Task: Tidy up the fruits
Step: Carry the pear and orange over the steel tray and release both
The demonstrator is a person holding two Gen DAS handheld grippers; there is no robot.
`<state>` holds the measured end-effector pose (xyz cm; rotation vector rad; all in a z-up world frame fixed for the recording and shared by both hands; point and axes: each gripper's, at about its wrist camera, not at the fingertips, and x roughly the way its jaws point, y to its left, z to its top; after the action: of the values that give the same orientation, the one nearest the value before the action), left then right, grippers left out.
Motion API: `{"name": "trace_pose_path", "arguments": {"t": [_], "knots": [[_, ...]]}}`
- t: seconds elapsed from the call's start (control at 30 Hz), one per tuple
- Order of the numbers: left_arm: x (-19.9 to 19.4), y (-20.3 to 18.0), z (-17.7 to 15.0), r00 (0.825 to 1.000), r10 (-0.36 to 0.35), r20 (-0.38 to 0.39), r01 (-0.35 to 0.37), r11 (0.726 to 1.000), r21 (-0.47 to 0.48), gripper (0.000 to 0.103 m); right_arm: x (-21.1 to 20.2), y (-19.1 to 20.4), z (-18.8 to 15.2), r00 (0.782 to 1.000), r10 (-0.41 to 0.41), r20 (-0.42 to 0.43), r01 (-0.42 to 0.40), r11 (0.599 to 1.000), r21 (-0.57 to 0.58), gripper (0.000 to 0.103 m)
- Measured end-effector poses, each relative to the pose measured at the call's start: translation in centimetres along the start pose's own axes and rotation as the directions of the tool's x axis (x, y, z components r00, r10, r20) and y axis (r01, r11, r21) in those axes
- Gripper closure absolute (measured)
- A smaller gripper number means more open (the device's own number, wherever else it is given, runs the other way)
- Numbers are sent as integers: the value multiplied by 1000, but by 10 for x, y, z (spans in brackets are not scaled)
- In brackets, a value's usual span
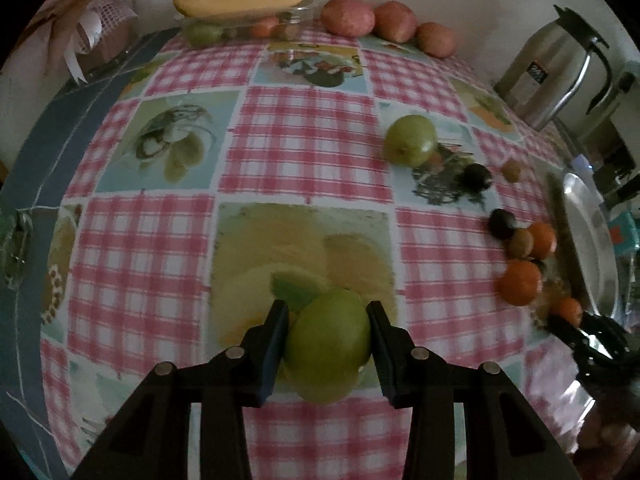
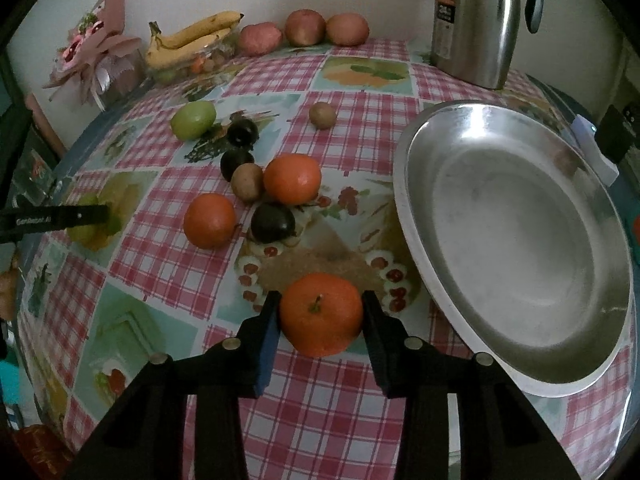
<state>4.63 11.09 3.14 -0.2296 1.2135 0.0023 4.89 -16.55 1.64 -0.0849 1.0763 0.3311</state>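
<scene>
My left gripper [image 1: 328, 330] is shut on a green apple [image 1: 328, 340], low over the checked tablecloth; it also shows in the right wrist view [image 2: 94, 216] at the far left. My right gripper [image 2: 320, 316] is shut on an orange [image 2: 320, 314] just left of the empty steel bowl [image 2: 520, 240]. A second green apple [image 1: 411, 140] [image 2: 193, 119] lies further back. Two more oranges [image 2: 292, 179] [image 2: 209, 221], dark plums [image 2: 273, 222] and kiwis [image 2: 247, 182] lie loose mid-table.
Bananas [image 2: 192, 38] rest on a clear container of fruit at the back, beside three red apples [image 2: 305, 27]. A steel thermos jug [image 2: 476, 20] stands back right. A pink bouquet [image 2: 92, 60] sits at the back left edge.
</scene>
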Motion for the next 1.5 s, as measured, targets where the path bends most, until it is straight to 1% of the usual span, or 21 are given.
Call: {"name": "trace_pose_path", "arguments": {"t": [0.1,0.3,0.5,0.63,0.73,0.83,0.9,1.0,1.07,1.17,1.3,1.37,1.5], "knots": [[-5,-9,1,1000,-18,10,18,1000,-5,60,-1,-1,-1,1000,1,-1,-1,1000,7,63],[-15,-29,6,998,-48,32,48,999,-3,60,-10,-6,-1,999,35,13,-36,998,57,63],[-26,-58,15,996,-78,50,77,997,21,61,-32,-10,5,996,63,67,-69,993,93,63],[-39,-87,28,993,-94,68,89,994,70,61,-45,-20,12,994,33,104,-45,992,121,63],[-51,-111,44,991,-109,77,102,991,92,60,-55,-32,18,992,5,122,-24,988,154,63],[-55,-140,58,991,-119,68,110,987,120,60,-64,-45,26,990,-26,136,1,983,183,63],[-55,-166,65,991,-125,50,115,981,158,60,-68,-56,31,988,-58,141,29,979,200,63],[-49,-207,74,992,-127,19,120,969,217,60,-74,-72,35,984,-103,143,70,973,221,63],[-40,-238,79,994,-110,-9,108,961,254,60,-77,-84,37,983,-122,136,88,968,235,63],[-23,-273,88,993,-104,-62,117,954,276,60,-80,-107,42,981,-162,107,129,956,264,63],[-7,-301,91,993,-89,-73,106,953,283,60,-85,-129,46,976,-198,89,167,946,277,62],[5,-310,86,991,-97,-93,121,949,293,60,-83,-139,45,972,-222,75,194,942,275,62],[29,-321,76,987,-99,-125,134,937,323,60,-70,-153,37,973,-225,45,204,938,280,62]]}}
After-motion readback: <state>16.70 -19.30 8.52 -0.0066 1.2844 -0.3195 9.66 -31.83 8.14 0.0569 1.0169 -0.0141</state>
